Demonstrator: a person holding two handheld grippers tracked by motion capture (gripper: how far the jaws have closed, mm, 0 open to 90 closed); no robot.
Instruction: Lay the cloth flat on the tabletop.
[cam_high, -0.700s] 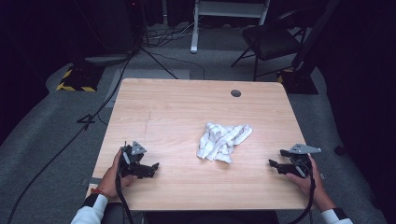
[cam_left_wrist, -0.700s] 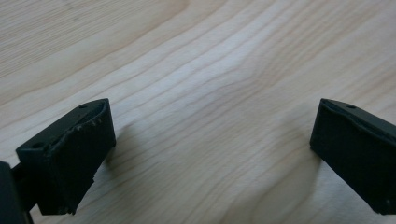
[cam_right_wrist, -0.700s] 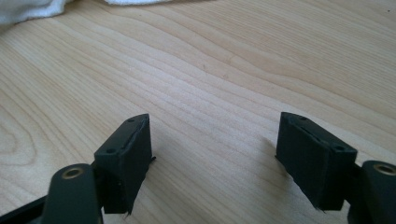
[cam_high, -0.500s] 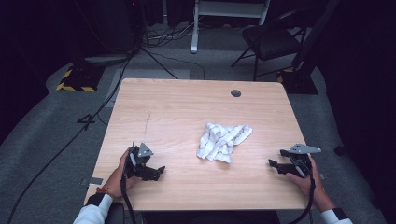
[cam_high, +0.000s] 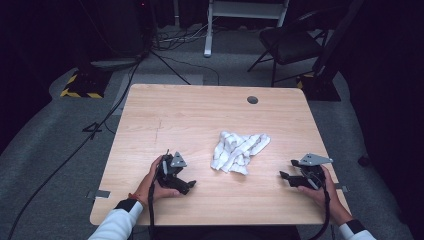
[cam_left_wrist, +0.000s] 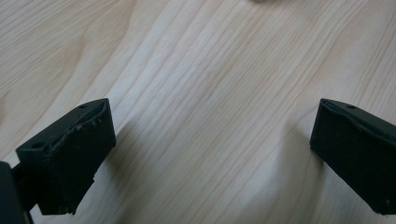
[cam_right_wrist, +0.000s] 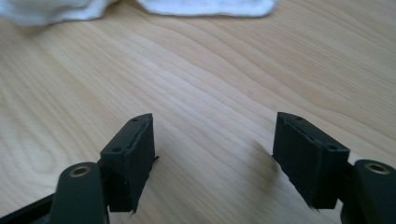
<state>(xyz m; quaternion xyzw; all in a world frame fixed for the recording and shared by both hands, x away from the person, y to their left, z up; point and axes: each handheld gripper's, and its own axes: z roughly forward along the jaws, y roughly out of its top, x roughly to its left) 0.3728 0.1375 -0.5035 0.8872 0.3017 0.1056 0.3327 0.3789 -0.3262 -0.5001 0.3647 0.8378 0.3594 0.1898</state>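
left gripper (cam_left_wrist: 212, 154) wide open, empty, right gripper (cam_right_wrist: 212, 161) likewise, cloth (cam_high: 237, 151) apart

No writing is legible, perhaps for want of sharpness.

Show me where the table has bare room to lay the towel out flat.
The far half of the table, between the grommet hole and the left edge, is bare. The crumpled towel and the grippers crowd the near strip.
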